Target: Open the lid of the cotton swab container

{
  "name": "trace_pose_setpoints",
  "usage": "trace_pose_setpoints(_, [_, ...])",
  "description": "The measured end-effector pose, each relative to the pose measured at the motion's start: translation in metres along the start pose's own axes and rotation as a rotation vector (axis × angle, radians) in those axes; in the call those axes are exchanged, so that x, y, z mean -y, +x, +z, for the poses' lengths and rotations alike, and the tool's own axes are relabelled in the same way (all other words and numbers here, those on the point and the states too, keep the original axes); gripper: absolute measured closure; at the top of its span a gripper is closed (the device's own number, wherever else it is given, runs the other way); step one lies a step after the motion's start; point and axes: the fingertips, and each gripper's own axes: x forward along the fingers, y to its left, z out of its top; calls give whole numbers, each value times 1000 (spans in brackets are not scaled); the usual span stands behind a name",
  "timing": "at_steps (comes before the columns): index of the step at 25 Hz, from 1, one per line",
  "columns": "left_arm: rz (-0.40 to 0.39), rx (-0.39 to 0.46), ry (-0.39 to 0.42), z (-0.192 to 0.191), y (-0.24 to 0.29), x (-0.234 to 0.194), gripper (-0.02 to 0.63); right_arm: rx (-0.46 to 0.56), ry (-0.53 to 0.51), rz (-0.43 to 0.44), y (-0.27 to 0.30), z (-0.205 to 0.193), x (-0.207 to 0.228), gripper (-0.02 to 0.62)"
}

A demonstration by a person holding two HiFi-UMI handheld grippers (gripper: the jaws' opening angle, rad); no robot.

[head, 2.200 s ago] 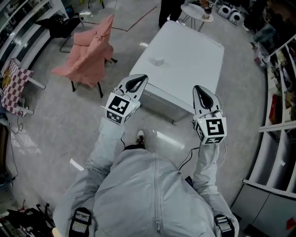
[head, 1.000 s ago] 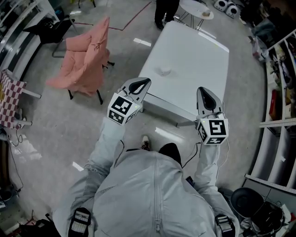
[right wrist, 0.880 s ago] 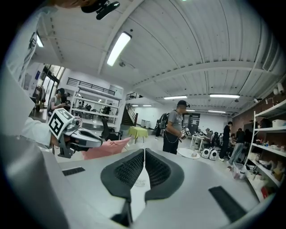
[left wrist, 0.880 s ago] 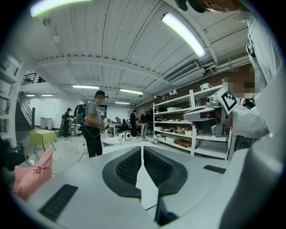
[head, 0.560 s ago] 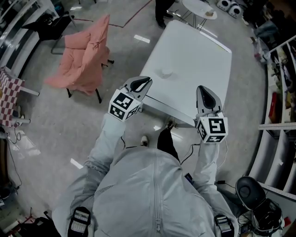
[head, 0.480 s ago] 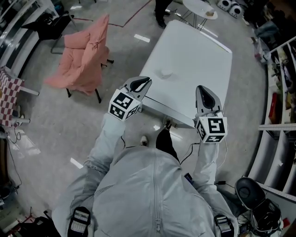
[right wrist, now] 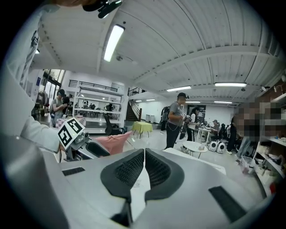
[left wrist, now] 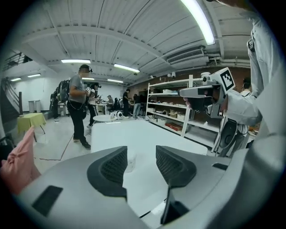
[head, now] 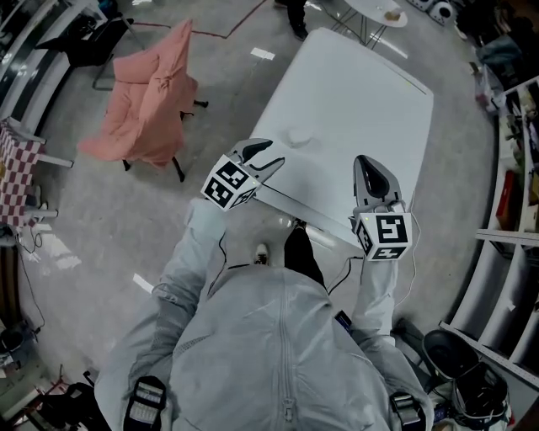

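Observation:
A small clear cotton swab container (head: 299,136) stands alone near the left edge of a long white table (head: 362,93). My left gripper (head: 271,154) hovers over the table's near left corner, a little short of the container. Its jaws have just been opening and hold nothing. In the left gripper view the container (left wrist: 130,161) shows in the gap beyond the open left gripper (left wrist: 141,154). My right gripper (head: 364,162) is shut and empty over the table's near edge, further right. In the right gripper view the right gripper (right wrist: 144,152) has its pads together.
A chair draped in pink cloth (head: 152,93) stands on the floor to the left of the table. Shelving (head: 514,168) runs along the right side. A small round table (head: 379,10) and people (left wrist: 80,103) are beyond the far end.
Both grippers have moved forward and down to the table's near edge. The left gripper's jaws, shut before, now stand apart. The right gripper stays shut.

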Motion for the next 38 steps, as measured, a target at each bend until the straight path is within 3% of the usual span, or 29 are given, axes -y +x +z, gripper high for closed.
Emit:
trace_pose_setpoints(11, [-35, -122, -80, -62, 111, -49, 347, -97, 50, 47, 70, -62, 53, 558])
trace_pose_setpoints(18, [-28, -153, -73, -78, 159, -72, 324, -144, 67, 84, 98, -86, 69, 558])
trace_pose_setpoints(24, [-45, -149, -106, -83, 184, -73, 316, -175, 81, 114, 108, -99, 86, 558])
trace_pose_setpoints(38, [0, -149, -16, -83, 199, -77, 320, -210, 83, 157, 122, -113, 102, 558])
